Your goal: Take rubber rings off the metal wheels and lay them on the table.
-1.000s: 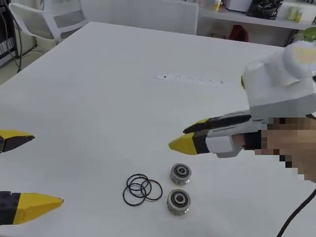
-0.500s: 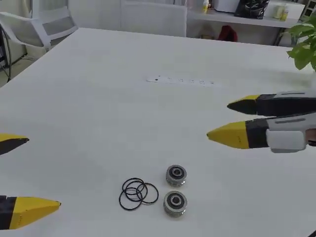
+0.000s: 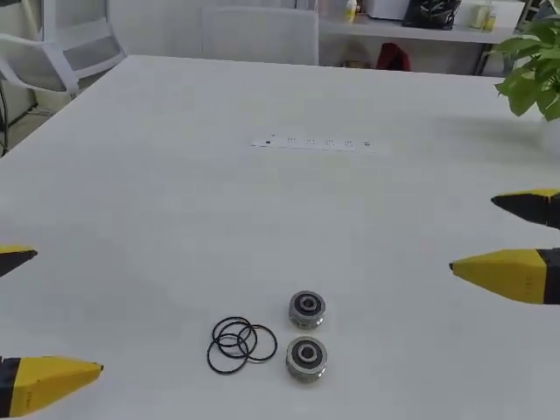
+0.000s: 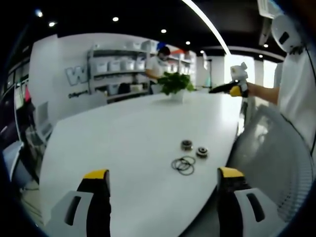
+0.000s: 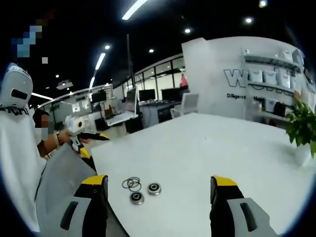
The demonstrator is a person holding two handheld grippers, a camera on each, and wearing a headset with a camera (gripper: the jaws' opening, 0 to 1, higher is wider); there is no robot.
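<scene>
Both the left tool (image 3: 68, 311) and right tool (image 3: 472, 234) gape wide, holding nothing.

Right tongs (image 3: 472, 234) withdrawn rightward from wheels (image 3: 306, 332), jaws spread.

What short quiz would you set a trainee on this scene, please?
1. True or false: in the head view, the rubber rings lie on the table to the left of the metal wheels.
2. What does the right gripper hold? A. a ring; B. a wheel; C. nothing.
3. Fill the gap: the left gripper has its jaws ____.
Key: 1 true; 2 C; 3 open.
</scene>
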